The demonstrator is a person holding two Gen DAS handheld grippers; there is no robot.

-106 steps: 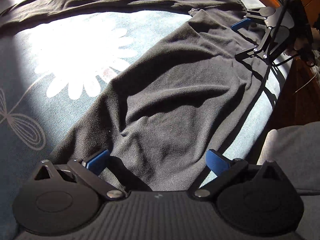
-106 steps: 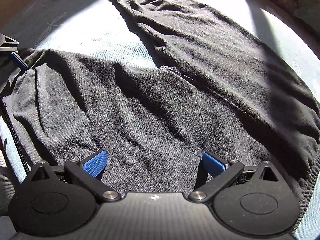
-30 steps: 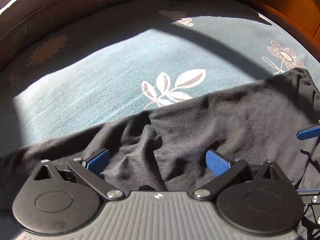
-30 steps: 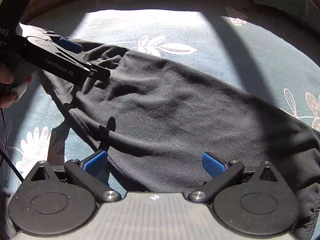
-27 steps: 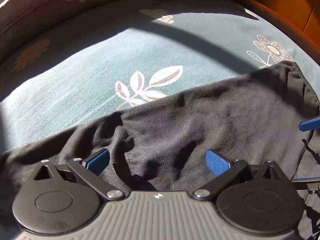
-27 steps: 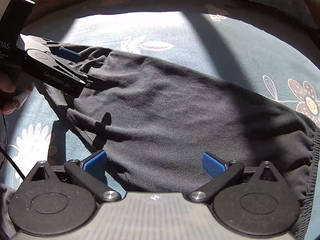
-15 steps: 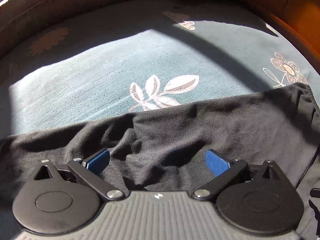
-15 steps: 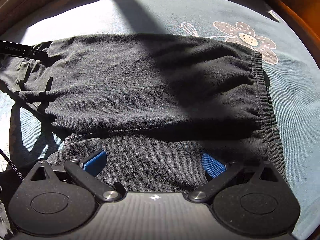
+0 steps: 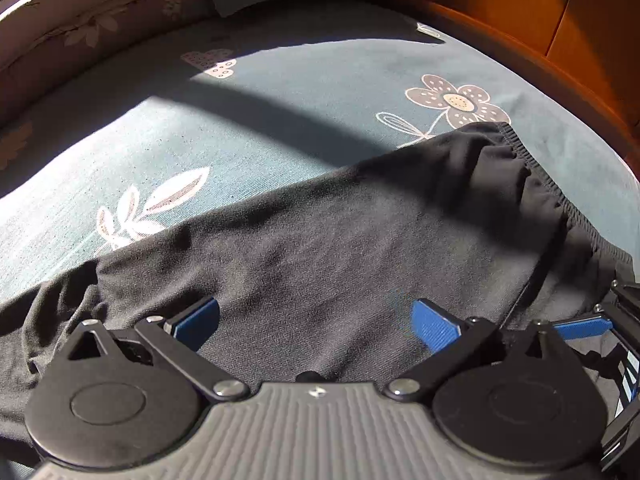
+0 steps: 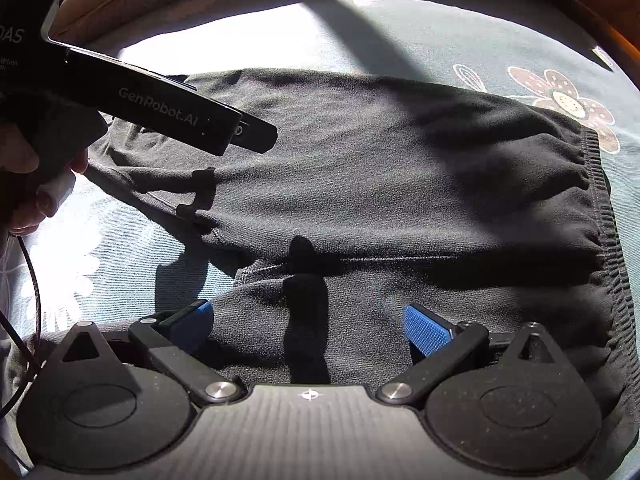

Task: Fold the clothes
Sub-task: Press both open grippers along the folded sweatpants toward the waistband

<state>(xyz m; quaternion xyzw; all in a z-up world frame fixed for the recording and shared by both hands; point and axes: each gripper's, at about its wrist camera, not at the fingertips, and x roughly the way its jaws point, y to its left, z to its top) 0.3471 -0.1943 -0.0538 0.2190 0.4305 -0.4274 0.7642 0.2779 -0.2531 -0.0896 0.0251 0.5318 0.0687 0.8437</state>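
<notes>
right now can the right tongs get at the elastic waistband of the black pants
Probably yes. The right tongs are open above the black pants, and the waistband lies bare just to their right. The left tongs are off at the far side, so nothing seems to be in the way.

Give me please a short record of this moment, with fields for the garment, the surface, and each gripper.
garment: black trousers, folded over, elastic waistband at the right
surface: blue bedsheet with flower print
left gripper: open, over the trousers, holding nothing
right gripper: open, over the lower layer of cloth
light: strong sun, hard shadows
</notes>
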